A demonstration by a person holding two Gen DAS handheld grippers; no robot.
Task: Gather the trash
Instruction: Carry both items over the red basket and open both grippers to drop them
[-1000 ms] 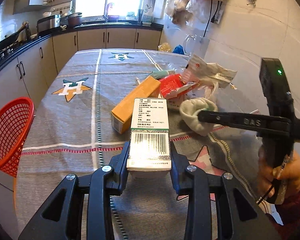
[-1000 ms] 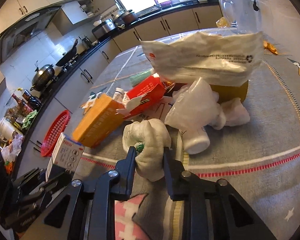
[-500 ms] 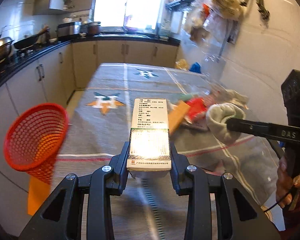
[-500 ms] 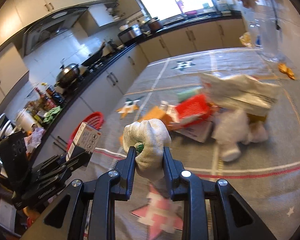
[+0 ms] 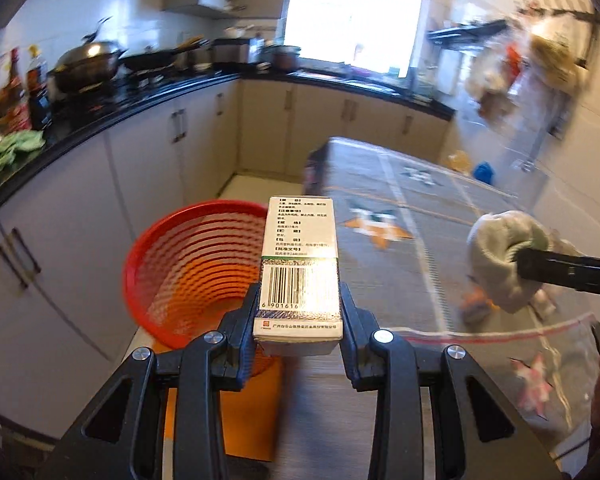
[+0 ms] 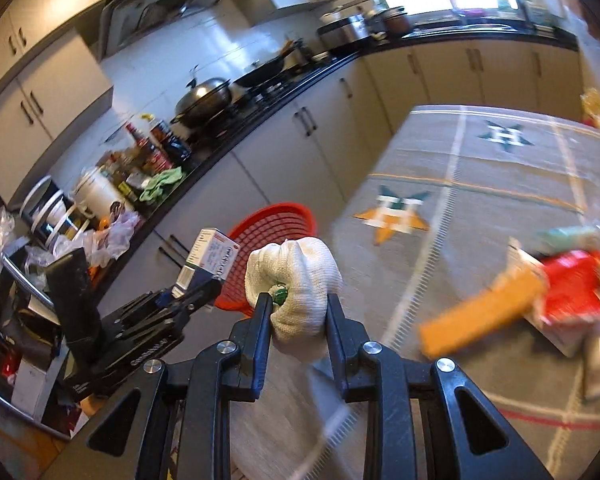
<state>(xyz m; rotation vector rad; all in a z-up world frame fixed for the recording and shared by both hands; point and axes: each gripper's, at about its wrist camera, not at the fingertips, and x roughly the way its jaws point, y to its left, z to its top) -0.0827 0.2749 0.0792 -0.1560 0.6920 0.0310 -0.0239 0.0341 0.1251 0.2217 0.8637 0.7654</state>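
My left gripper (image 5: 299, 312) is shut on a white medicine box (image 5: 300, 268) with a barcode, held at the table's left edge beside the red mesh basket (image 5: 192, 264). My right gripper (image 6: 296, 312) is shut on a balled white cloth glove (image 6: 296, 284) and holds it above the table, with the red basket (image 6: 276, 236) just beyond it. The left gripper with the box (image 6: 214, 258) shows at the left in the right wrist view. The glove (image 5: 500, 256) shows at the right in the left wrist view.
The table has a grey cloth (image 6: 480, 184) with star patterns. An orange box (image 6: 480, 316), a red packet (image 6: 576, 288) and other trash lie on its right part. Kitchen cabinets (image 5: 172, 152) and a counter with pots stand left of the basket.
Both grippers have swung left, away from the trash pile and toward the red basket, each still holding its item. The basket is now much closer and more central.
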